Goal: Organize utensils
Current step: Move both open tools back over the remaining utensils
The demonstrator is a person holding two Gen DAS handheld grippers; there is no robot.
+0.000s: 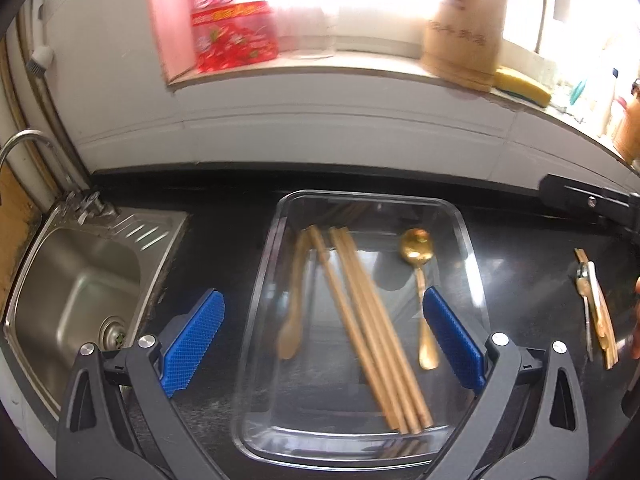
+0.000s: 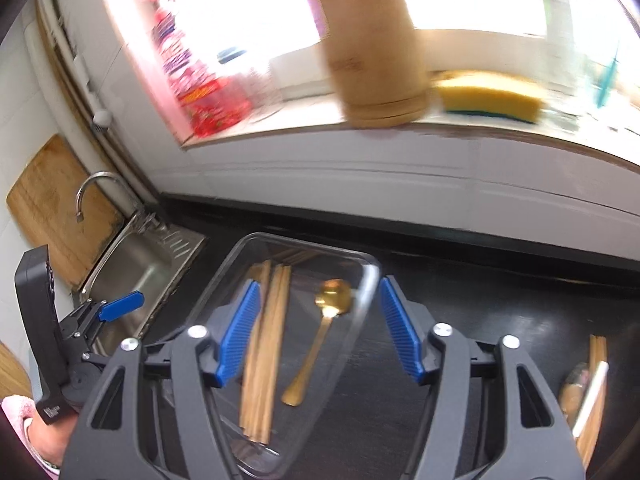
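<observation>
Hovering over a clear glass tray (image 1: 460,216) on the black bench (image 1: 528,280), the left claw (image 1: 324,344) is standing wide, nothing between its blue pads (image 1: 192,344). The right claw (image 2: 320,332) is also standing apart over the tray's right wall, gripping nothing; the gold spoon (image 2: 316,336) is lying loose below it.

Inside the tray: a bundle of wooden chopsticks (image 1: 372,332) is lying diagonally down the middle, a wooden spoon (image 1: 294,300) is lying along the left side, and the gold spoon (image 1: 420,288) is lying toward the right side, bowl toward the back wall.

More utensils (image 1: 596,308) are sitting in a small pile near the bench's right edge, well apart from the tray; chopsticks and something metal, blurred.

A steel sink (image 1: 76,292) is sitting at the bench's left end. A wooden holder (image 1: 464,28) and a yellow sponge (image 1: 520,86) are resting on the window ledge behind. A pink sleeve (image 2: 20,412) is showing behind the left claw's handle.
</observation>
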